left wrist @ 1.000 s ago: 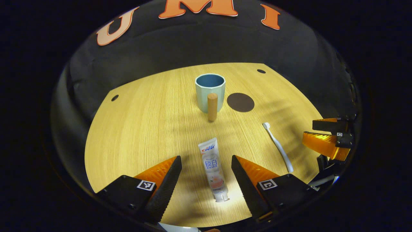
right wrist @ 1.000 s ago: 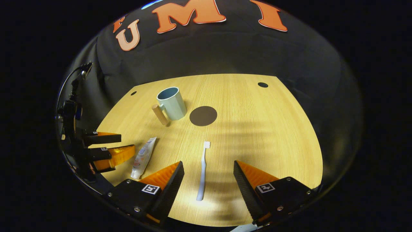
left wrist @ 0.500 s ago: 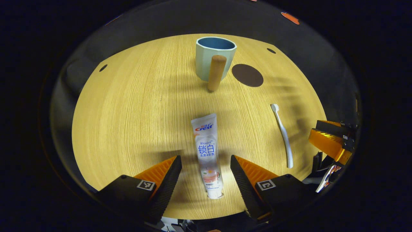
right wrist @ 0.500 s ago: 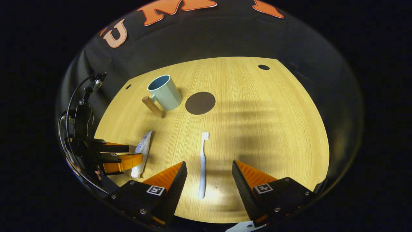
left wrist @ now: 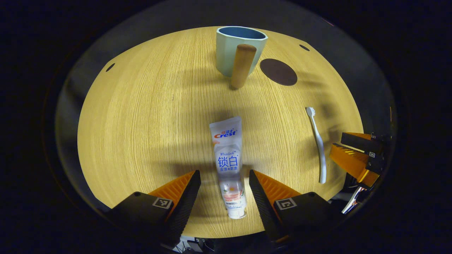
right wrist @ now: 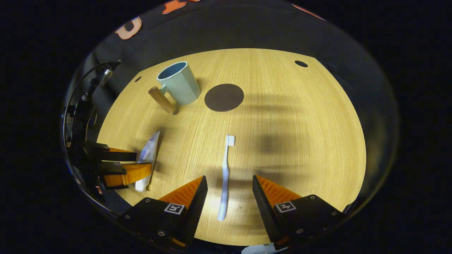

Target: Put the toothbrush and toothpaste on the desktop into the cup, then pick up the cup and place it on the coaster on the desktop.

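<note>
With both grabs pending, left gripper straddles the toothpaste at lower centre and right gripper the toothbrush, jaws wide, gripping nothing; cup upper left.

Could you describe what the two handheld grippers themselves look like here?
Each gripper has two wedge-shaped fingers with ribbed, toothed inner faces, mounted on black blocks that each carry a small square black-and-white marker. That goes for the left gripper and the right gripper alike. Dark cables loop behind the left gripper in the right gripper view.

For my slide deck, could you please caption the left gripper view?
Open left claw straddles white toothpaste tube lying on wooden desktop.
</note>
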The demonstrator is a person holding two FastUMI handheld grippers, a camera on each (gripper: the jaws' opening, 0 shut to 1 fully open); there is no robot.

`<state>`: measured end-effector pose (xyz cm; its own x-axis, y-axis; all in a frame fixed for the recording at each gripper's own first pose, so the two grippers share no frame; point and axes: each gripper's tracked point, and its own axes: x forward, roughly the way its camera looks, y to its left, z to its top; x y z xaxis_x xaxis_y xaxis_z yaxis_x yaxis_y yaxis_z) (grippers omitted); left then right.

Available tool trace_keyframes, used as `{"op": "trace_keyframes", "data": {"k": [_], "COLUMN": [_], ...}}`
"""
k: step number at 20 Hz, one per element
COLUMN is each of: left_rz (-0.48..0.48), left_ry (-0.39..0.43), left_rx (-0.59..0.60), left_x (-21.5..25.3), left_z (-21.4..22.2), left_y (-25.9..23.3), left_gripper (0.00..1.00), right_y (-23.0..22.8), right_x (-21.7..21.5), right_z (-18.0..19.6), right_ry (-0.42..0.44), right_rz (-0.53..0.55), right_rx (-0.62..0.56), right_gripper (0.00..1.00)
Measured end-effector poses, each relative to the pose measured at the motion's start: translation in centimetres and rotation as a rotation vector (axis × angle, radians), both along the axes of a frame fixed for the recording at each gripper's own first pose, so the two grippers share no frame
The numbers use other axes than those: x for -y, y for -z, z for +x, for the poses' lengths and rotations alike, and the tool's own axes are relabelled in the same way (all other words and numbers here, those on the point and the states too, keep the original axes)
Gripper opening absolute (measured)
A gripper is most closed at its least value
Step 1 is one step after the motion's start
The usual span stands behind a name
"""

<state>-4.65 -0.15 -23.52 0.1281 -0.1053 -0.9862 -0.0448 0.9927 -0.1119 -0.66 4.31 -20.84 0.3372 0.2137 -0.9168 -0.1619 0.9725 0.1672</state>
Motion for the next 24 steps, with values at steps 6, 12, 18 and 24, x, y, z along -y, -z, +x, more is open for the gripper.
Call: {"op": "trace_keyframes", "data": {"k": [6, 12, 18, 24], "left_rz": [0.000, -0.035, -0.059, -0.039], "left_ry": [0.004, 0.012, 0.004, 0.011], "left_rx": [-0.059, 0.005, 0.028, 0.102], "left_x": [1.1, 1.1, 1.1, -0.4], "left_z": [-0.8, 0.6, 0.9, 1.8], "left_y": [1.3, 0.7, 0.5, -0.3], "left_gripper": [0.50, 0.34, 0.26, 0.27], "right_y": [0.9, 1.6, 2.6, 3.3], "right_x": [-0.3, -0.3, -0.4, -0.5], "right_z": [0.1, -0.4, -0.9, -0.5], "right_ry": [-0.010, -0.032, -0.034, -0.026], "right_rz": [-0.015, -0.045, -0.082, -0.106], "right_rx": [-0.015, -0.038, -0.078, -0.089], "right_gripper": [0.72, 0.63, 0.37, 0.25]}}
